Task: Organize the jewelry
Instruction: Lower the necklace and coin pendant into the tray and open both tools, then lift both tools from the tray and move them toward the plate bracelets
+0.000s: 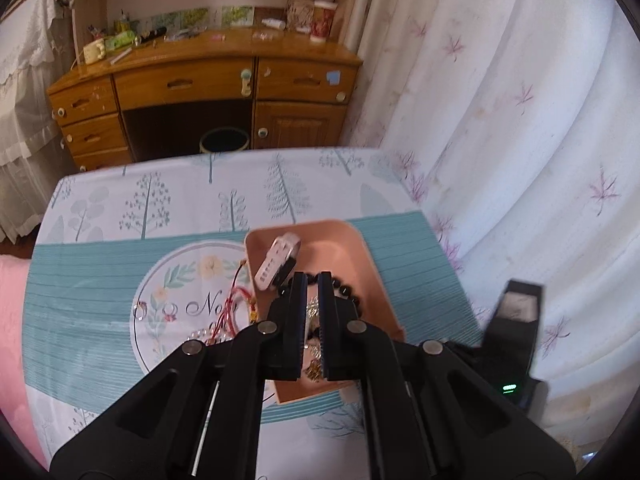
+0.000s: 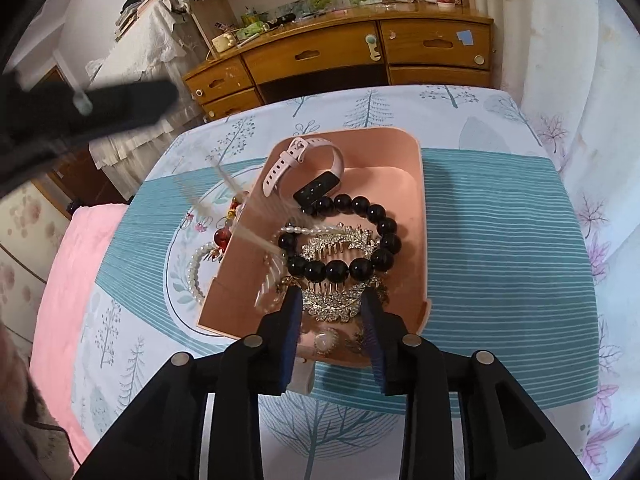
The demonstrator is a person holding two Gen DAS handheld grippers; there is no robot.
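Meanwhile, your right gripper [image 2: 332, 300] spread wide over the rhinestone leaf comb [image 2: 338, 252] and black bead bracelet [image 2: 352, 236] inside the pink plastic tray [image 2: 416, 208]; your left gripper [image 1: 313, 292] nearly pressed together, seemingly empty, pearls [image 2: 196, 268] outside.

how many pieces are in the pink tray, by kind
Inside the pink tray, as far as the right wrist view shows:
black bead bracelet: 1
pink-strap watch: 1
gold rhinestone hair comb: 2
Total: 4
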